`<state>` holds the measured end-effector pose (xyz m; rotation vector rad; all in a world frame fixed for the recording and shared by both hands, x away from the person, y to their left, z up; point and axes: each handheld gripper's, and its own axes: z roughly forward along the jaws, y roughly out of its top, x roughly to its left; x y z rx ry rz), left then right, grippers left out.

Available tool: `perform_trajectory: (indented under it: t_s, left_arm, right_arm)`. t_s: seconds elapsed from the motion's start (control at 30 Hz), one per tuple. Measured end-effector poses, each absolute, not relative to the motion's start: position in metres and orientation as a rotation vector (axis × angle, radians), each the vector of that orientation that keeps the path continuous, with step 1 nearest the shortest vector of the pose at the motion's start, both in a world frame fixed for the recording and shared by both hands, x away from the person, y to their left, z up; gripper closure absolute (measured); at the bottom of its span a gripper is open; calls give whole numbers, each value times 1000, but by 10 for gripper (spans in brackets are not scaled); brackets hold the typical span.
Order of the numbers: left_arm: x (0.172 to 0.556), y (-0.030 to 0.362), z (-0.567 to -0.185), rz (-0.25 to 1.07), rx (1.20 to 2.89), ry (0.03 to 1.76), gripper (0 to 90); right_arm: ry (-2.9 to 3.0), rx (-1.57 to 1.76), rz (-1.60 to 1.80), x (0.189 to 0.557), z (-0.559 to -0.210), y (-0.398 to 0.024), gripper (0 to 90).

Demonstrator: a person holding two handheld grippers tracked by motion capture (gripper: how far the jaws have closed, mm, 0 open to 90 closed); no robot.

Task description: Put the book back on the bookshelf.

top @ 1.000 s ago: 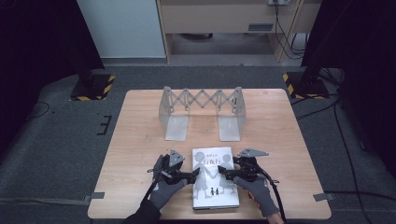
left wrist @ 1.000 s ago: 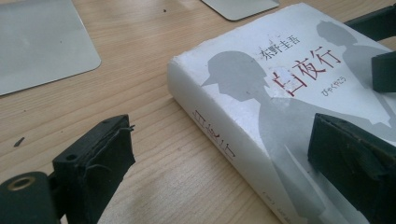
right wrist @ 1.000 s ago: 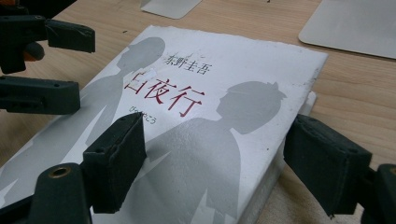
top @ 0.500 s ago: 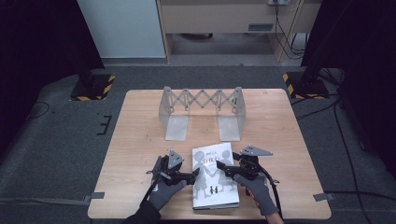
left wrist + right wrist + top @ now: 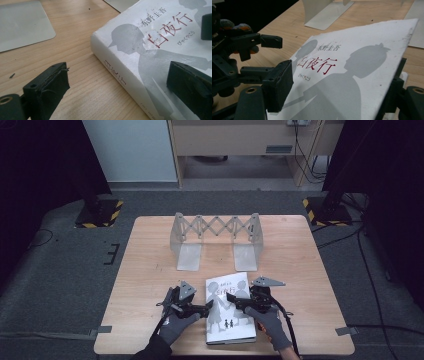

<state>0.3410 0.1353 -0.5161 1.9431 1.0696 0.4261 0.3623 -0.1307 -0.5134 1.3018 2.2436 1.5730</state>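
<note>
Book [image 5: 230, 307] lies flat near the front edge of the bench [image 5: 300, 255], roughly midway between the left and right edges, spine toward the left. Its white front cover, printed with grey silhouettes and red characters, is raised along the right side; in the right claw view the cover stands tilted above the pages.

Left claw [image 5: 204, 309] sits at the spine side. Its jaws are spread: in the left claw view one jaw is over bare bench wood, the other over the cover, with the spine between them and neither jaw pressing.

Right claw [image 5: 239, 302] reaches in from the right edge of the book. One jaw lies above the cover and the other at or under the lifted edge; whether the jaws actually pinch the cover cannot be told.

Fault conditions, judged from this position:
- Cover slip. If the right claw's hold is light, the cover is likely to drop shut.
- Cover crease or tear. A lift taken too fast or too far back would likely bend the thin cover at the hinge.
- Book shift. With the left claw not bearing on the spine, a pull on the cover may drag or turn the whole book toward the front edge.

Folding metal rack [image 5: 216, 237] stands near the far edge, well apart from both claws.
</note>
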Motion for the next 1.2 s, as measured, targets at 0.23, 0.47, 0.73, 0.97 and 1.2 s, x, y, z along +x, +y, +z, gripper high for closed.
perform_trajectory:
  t_s: [0.23,0.47,0.73,0.97,1.2]
  left_arm:
    - [340,136,-516,432,1935,1077,38]
    - [342,139,-514,390,1904,1108,147]
    - [343,142,-511,330,1851,1089,143]
    - [342,137,-511,267,1847,1032,110]
    - [343,139,-509,207,1813,995,35]
  right_arm:
    - [2253,1336,1588,363,-516,-125,341]
    - [2208,1439,1615,365,-514,-131,518]
    - [2147,1484,1696,362,-509,-135,632]
    - [2119,1399,1780,353,-494,-137,706]
    - [2127,1313,1853,349,-482,-140,748]
